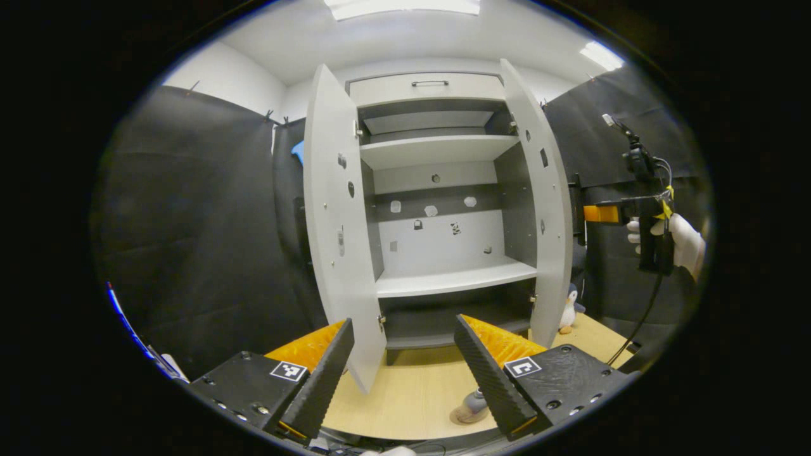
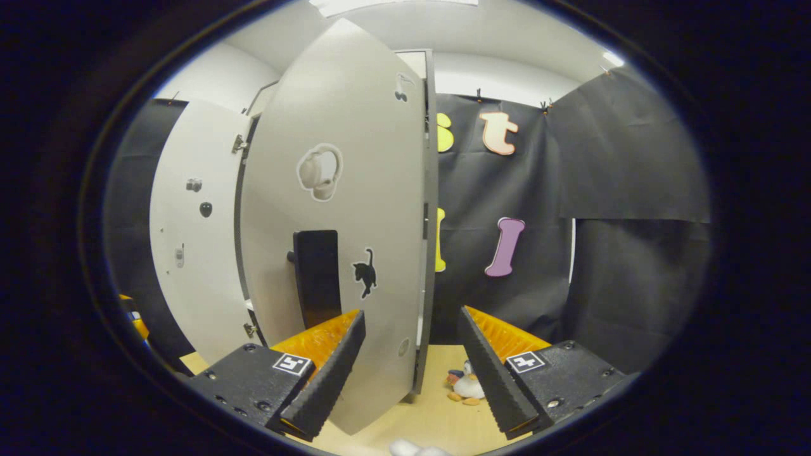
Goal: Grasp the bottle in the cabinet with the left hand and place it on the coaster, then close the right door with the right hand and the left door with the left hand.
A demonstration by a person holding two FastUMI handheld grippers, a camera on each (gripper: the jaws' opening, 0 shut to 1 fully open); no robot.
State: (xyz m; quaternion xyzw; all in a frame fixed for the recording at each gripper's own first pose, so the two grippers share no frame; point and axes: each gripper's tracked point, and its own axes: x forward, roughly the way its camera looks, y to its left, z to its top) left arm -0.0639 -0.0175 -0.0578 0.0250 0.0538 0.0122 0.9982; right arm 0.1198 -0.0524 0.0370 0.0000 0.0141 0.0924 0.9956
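The grey cabinet (image 1: pixel 437 190) stands on the table with both doors swung wide and bare shelves. A small grey bottle (image 1: pixel 474 400) stands on a round tan coaster (image 1: pixel 461 417) at the table's near edge, partly behind one finger of my left gripper (image 1: pixel 403 321), which is open and holds nothing. In the left gripper view, a gloved hand (image 1: pixel 681 244) holds my right gripper (image 1: pixel 580 212) just outside the right door (image 1: pixel 538 202). In the right gripper view, my right gripper (image 2: pixel 411 312) is open, with the free edge of the right door (image 2: pixel 342 209) between its fingers. The door's black handle (image 2: pixel 317 278) is left of them.
The left door (image 1: pixel 332 221) juts toward me, its inner face (image 2: pixel 190 240) also visible past the right door. A penguin toy (image 1: pixel 572 310) sits on the wooden table (image 1: pixel 412 392) to the right of the cabinet, the same toy (image 2: pixel 467 383) lying below my right gripper. Black cloth walls surround the booth.
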